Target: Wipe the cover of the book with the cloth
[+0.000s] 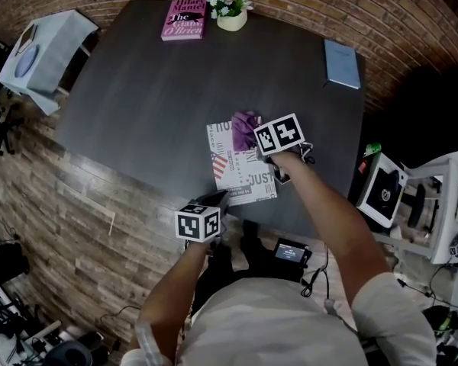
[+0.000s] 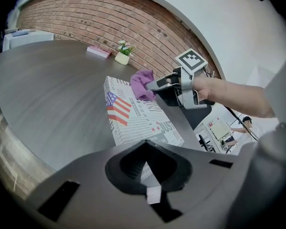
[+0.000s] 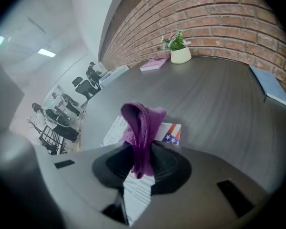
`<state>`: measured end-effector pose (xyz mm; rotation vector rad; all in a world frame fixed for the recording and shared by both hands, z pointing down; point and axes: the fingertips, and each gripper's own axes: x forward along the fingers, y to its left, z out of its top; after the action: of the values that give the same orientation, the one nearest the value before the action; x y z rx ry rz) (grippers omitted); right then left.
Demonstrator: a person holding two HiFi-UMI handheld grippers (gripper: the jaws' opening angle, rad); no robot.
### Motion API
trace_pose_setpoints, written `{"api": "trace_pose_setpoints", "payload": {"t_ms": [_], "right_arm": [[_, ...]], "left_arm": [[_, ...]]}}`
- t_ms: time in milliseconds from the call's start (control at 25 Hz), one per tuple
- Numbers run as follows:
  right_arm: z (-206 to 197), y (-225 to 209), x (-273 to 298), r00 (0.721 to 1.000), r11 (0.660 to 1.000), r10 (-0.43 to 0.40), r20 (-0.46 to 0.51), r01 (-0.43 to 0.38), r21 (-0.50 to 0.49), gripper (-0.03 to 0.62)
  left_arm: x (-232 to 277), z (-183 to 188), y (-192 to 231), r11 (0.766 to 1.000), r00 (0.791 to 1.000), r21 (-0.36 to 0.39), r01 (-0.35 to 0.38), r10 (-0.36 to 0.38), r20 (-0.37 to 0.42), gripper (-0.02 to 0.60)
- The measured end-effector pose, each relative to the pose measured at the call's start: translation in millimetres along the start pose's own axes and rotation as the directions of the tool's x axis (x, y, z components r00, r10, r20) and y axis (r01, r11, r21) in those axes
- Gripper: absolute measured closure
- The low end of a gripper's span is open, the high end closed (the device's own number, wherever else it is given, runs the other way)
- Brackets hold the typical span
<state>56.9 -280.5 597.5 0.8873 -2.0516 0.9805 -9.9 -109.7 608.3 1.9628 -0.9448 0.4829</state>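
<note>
A book (image 1: 244, 172) with a newspaper-print cover and a US flag lies flat near the front edge of the dark table (image 1: 145, 90). A bunched purple cloth (image 1: 245, 129) rests on the book's far end, and my right gripper (image 1: 253, 139) is shut on it. The right gripper view shows the cloth (image 3: 140, 130) hanging between the jaws over the book (image 3: 170, 133). My left gripper (image 1: 217, 200) is shut and empty, hovering by the book's near-left corner. From the left gripper view I see the book (image 2: 138, 120), the cloth (image 2: 141, 83) and the right gripper (image 2: 155, 85).
A pink book (image 1: 185, 19) and a small flower pot (image 1: 231, 11) stand at the table's far edge. A blue-grey book (image 1: 342, 63) lies at the far right. A white side table (image 1: 44, 52) is at the left, and white equipment (image 1: 385, 190) at the right.
</note>
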Motion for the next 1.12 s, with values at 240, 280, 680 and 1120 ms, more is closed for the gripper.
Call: {"api": "trace_pose_setpoints", "payload": {"t_ms": [240,280,680,1120], "right_arm": [[-7.3,-19.3,-13.4,0.999,0.999,-0.046,-0.008,0.046,-0.002,0.500],[-8.1,-22.2,-15.5,0.999,0.999,-0.054,-0.009,0.054,-0.002,0.500],[-17.7,-54.1,-44.2,0.982,0.983,-0.185,-0.029,0.184,-0.026,0.500],[-15.5,-70.2,-91.1,0.959,0.959,-0.282,0.033,0.282,-0.018,0.502]], "left_arm": [[1.1,-0.7,-0.7,1.000,1.000,0.003,0.001,-0.001,-0.003,0.575],[1.0,-0.5,-0.6,1.000,1.000,0.003,0.001,-0.001,-0.002,0.575],[0.7,1.0,-0.2,1.000,1.000,-0.003,0.012,-0.012,-0.008,0.575],[-4.9,1.7,1.0,1.000,0.999,0.015,0.027,-0.027,-0.025,0.575]]}}
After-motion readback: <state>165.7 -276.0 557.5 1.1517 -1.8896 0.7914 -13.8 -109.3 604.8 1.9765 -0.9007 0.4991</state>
